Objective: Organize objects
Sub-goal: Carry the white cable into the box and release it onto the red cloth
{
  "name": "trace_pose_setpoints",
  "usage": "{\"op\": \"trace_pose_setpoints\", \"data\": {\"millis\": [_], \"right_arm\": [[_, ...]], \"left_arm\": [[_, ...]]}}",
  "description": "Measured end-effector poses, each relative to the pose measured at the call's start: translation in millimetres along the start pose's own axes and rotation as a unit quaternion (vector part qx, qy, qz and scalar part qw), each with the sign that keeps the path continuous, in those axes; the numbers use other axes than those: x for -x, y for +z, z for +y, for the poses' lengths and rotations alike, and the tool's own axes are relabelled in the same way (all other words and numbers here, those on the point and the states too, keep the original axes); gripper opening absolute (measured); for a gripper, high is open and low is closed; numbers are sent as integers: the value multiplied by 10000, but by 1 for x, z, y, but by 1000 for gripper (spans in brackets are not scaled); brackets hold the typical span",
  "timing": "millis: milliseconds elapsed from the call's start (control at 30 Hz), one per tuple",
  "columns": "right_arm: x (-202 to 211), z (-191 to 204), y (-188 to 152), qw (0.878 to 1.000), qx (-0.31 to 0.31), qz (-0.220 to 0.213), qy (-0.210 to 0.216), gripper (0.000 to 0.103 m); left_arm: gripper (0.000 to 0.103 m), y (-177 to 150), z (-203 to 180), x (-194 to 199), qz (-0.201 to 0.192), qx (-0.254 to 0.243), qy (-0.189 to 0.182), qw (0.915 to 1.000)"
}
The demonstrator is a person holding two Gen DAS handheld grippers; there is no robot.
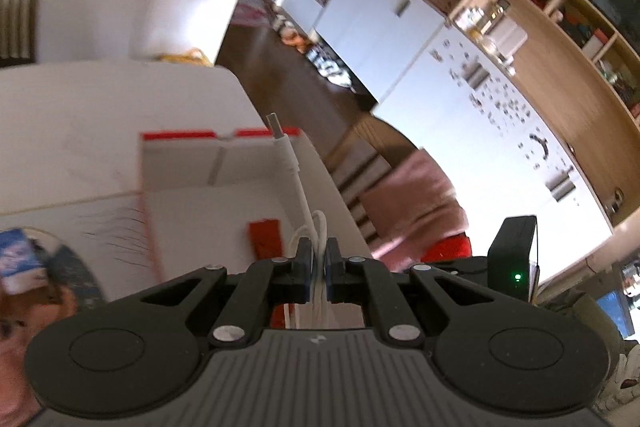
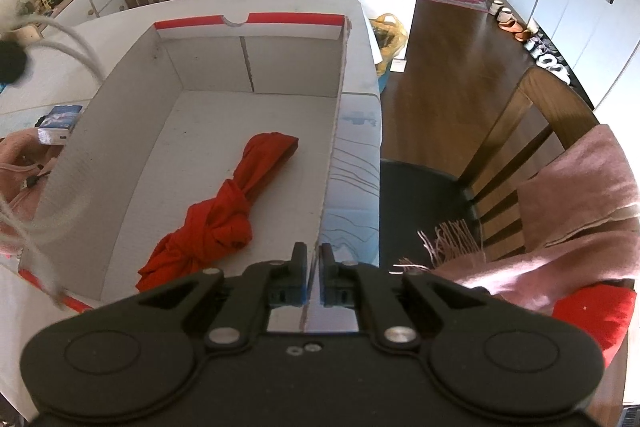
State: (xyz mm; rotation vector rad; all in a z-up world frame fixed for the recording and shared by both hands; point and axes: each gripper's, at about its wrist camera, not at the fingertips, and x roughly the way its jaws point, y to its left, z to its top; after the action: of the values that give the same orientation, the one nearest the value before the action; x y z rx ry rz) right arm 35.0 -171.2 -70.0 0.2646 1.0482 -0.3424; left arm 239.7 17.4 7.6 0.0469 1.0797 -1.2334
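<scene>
White cable (image 1: 298, 187) pinched in left gripper (image 1: 319, 251) w/ plug fwd over box (image 1: 180, 163); right gripper (image 2: 314, 259) pinching box wall.

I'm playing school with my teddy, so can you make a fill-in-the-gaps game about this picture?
1. The left gripper is holding a white ____.
2. The cloth inside the box is ____.
3. The right gripper is pinching the box's ____.
4. A pink scarf hangs over a ____.

Missing words: cable; red; wall; chair
</scene>
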Motion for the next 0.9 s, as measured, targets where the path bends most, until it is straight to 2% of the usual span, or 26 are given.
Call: {"op": "trace_pose_setpoints", "data": {"millis": [333,500,667,900], "right_arm": [[-1,-1,0,10000,19,-3,36,5],[0,-2,-1,9999,-4,-6,100,6],[-1,-5,-2,9998,-62,-7,161,6],[-1,-5,-3,9998,-92,2,169,6]], "left_arm": [[6,4,-14,-82,419,-240,-88,9988],[6,7,-17,-119,801,-402,-98,9959],[6,7,-12,-146,1055,-400,11,9936],[5,9,-5,-169,1162,-363,141,9925]]}}
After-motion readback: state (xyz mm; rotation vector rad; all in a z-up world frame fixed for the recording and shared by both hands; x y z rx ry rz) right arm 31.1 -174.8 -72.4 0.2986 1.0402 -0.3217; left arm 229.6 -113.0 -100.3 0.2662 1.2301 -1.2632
